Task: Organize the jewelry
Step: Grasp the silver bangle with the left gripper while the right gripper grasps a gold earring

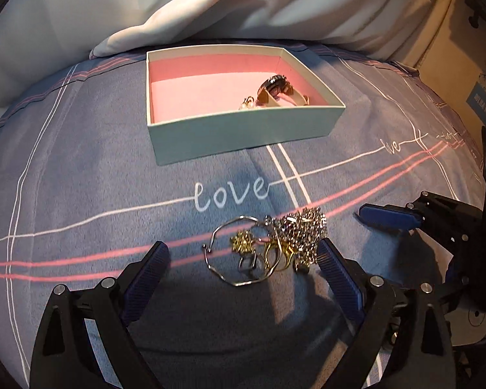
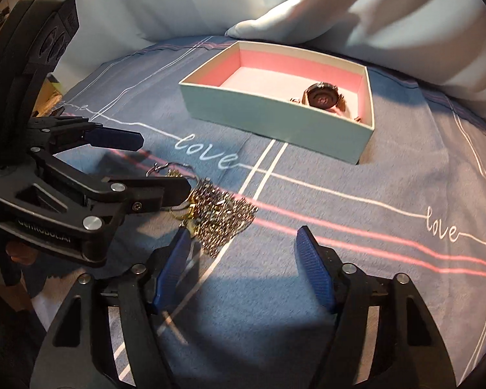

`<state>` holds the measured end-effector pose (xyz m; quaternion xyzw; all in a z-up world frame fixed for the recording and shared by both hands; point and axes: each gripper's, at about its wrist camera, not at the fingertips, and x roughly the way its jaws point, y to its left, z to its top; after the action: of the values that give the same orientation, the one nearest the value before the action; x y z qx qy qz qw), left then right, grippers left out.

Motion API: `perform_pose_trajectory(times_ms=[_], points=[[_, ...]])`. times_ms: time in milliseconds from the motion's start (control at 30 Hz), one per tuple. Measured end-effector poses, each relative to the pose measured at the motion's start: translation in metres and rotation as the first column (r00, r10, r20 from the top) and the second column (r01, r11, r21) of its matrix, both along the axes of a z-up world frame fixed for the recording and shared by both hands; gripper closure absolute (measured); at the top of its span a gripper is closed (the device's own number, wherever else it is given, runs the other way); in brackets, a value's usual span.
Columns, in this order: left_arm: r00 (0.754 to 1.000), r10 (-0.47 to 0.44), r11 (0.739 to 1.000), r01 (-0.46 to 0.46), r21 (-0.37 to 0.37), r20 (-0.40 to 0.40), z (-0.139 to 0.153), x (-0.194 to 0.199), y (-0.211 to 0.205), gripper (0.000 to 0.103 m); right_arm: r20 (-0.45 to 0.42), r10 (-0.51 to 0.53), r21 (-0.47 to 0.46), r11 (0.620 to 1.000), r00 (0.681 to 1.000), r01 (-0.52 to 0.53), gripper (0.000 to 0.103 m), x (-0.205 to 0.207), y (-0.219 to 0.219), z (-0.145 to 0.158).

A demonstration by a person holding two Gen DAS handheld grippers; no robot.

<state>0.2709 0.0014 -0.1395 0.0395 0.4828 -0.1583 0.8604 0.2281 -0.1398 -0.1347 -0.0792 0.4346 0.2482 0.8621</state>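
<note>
left tongs (image 1: 243, 256) open | jewelry pile (image 1: 269, 246) between | right tongs (image 2: 243, 249) beside

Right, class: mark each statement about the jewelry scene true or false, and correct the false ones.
1. The box is pink inside. True.
2. The watch lies on the bedspread. False: it sits inside the box.
3. The pile of jewelry lies between the left claw's open fingers. True.
4. The right claw grips a ring. False: it is open and holds nothing.
5. The bedspread has "love" written on it. True.
</note>
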Motion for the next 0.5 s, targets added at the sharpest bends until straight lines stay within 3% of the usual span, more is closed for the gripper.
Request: perform_pose_trajectory(times_ms=[267,400,500], points=[[1.0,-0.017,0.999,0.017,0.05,0.015,-0.013,0.005,0.002,0.014,0.05,0.008,-0.055,0.998,0.999,-0.006,0.055,0.015,0.013,-0.007],[0.998,-0.046,0.995,0.042,0.095,0.042,-0.015,0.012,-0.002,0.021,0.075,0.045,-0.106,0.994,0.996,-0.037,0.056,0.018,0.023,-0.008],[0.997,-0.061,0.992,0.054,0.11,0.057,-0.015,0.011,-0.003,0.032,0.067,0.06,-0.087,0.995,0.996,-0.054,0.073,0.016,0.026,-0.008]])
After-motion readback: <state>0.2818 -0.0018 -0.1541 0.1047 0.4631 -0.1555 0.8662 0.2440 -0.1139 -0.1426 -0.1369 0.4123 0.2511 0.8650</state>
